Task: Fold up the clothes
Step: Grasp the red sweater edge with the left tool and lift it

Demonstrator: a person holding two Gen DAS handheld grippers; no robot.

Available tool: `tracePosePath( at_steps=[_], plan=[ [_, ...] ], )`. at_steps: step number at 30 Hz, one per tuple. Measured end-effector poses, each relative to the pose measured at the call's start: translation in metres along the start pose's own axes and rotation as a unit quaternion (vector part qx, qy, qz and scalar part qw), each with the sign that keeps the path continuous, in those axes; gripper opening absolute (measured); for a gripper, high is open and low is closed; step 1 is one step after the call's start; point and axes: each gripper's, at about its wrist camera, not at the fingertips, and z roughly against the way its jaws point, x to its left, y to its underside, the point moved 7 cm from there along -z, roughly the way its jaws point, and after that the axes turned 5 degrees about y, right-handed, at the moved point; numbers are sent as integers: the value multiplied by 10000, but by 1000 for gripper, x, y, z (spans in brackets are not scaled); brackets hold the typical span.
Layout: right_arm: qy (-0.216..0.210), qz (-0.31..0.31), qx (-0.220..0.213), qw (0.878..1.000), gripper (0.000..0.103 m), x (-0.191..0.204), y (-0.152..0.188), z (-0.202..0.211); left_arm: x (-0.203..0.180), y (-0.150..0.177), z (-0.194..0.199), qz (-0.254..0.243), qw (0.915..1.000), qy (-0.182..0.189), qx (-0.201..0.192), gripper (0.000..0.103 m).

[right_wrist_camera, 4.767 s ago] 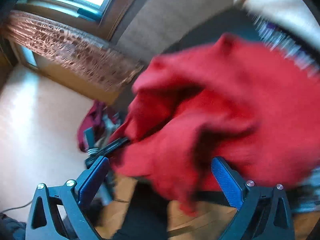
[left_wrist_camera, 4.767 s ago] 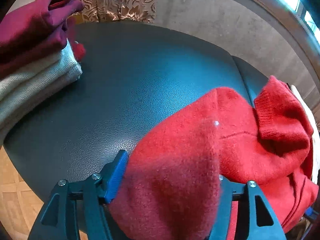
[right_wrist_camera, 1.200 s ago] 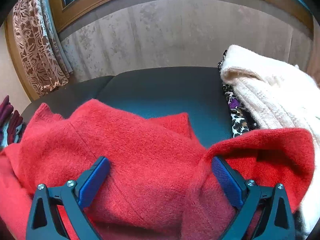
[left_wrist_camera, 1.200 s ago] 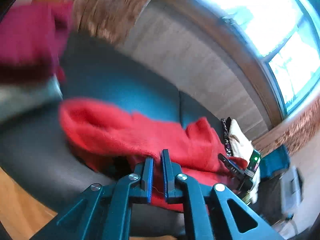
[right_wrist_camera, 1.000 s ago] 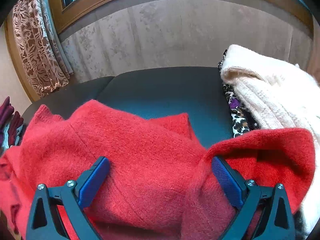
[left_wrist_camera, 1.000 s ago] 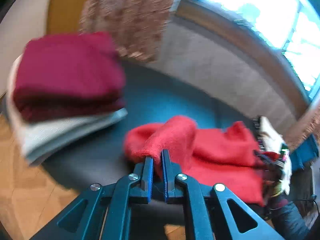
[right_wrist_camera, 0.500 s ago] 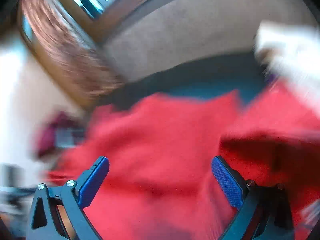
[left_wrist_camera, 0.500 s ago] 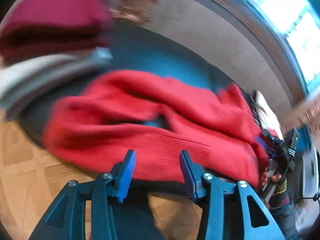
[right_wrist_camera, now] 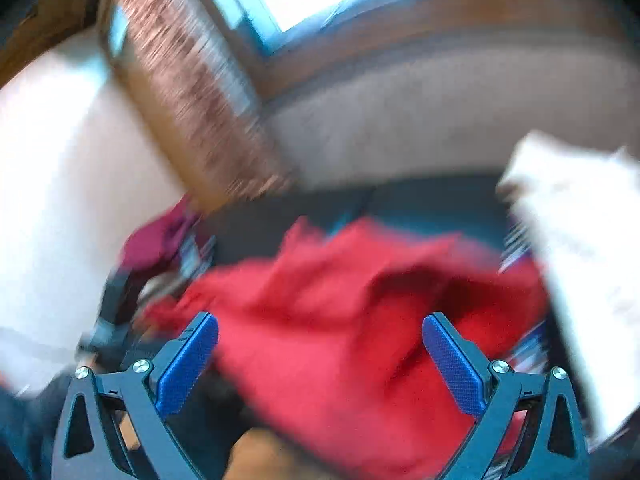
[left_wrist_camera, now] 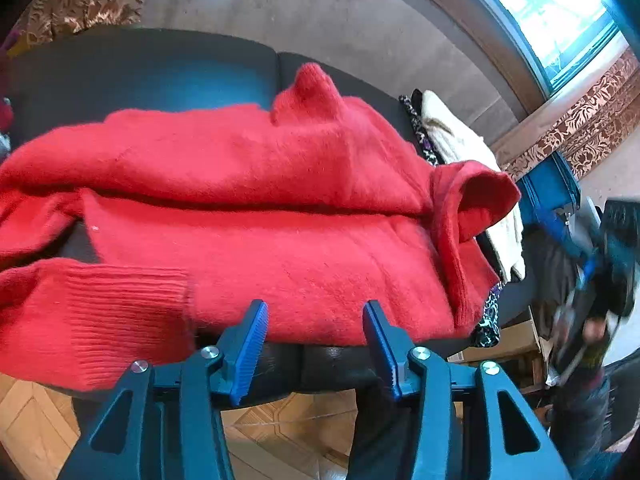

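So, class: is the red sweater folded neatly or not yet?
Not yet: the red sweater lies loosely doubled on the dark seat, one ribbed cuff hanging over the front edge.

Dark sofa under a bright window

Grey wall [left_wrist_camera: 360,12], patterned curtains [left_wrist_camera: 592,120], black sofa [left_wrist_camera: 140,68], wood parquet floor [left_wrist_camera: 28,420].

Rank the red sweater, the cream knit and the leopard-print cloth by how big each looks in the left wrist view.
1. Red sweater, by far the largest.
2. Cream knit, partly hidden, so its full size is unsure.
3. Leopard-print cloth, only narrow strips showing.
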Motion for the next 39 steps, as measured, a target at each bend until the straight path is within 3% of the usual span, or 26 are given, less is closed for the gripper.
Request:
tracePosePath(
  at_steps=[3,6,10,12,14,16,21,24,27,29,34,37,39],
  plan=[
    [345,-266,-114,9990,103,-35,-36,-18,-3,-4,-10,42,9999,118,32,50],
    [817,-274,375,9956,103,-70,-50,-66,-7,-8,-20,82,9997,239,60,51],
    [414,-1377,1425,9793,103,-110,-20,-124,-13,-22,-29,100,9989,454,-27,51],
    [166,-1561,1726,9724,103,-105,0,-138,-12,-29,-33,176,9984,528,-27,52],
    [-405,-1586,1716,9715,103,-78,16,-133,-7,-37,-38,354,9972,656,-3,52],
    [-941,-1126,1565,9767,103,-33,28,-115,-2,-45,-41,588,9948,826,20,54],
    [-1476,92,1523,9772,103,65,85,-84,2,-58,-36,889,9906,1036,-65,56],
    [-1401,186,1331,9810,103,79,115,-84,-11,-63,-32,739,9912,1092,-75,58],
    [-1457,111,728,9866,103,83,127,-76,-30,-66,-34,527,9918,1164,-10,64],
    [-1244,332,443,9907,103,89,137,-72,-41,-70,-43,435,9929,1105,87,64],
    [-785,1086,482,9898,103,103,152,-74,-60,-88,-69,582,9936,942,245,64],
    [-718,1233,497,9885,103,104,153,-75,-69,-104,-82,689,9938,826,290,72],
    [-739,1192,438,9891,103,106,153,-75,-70,-111,-93,693,9953,560,368,72]
  ],
)
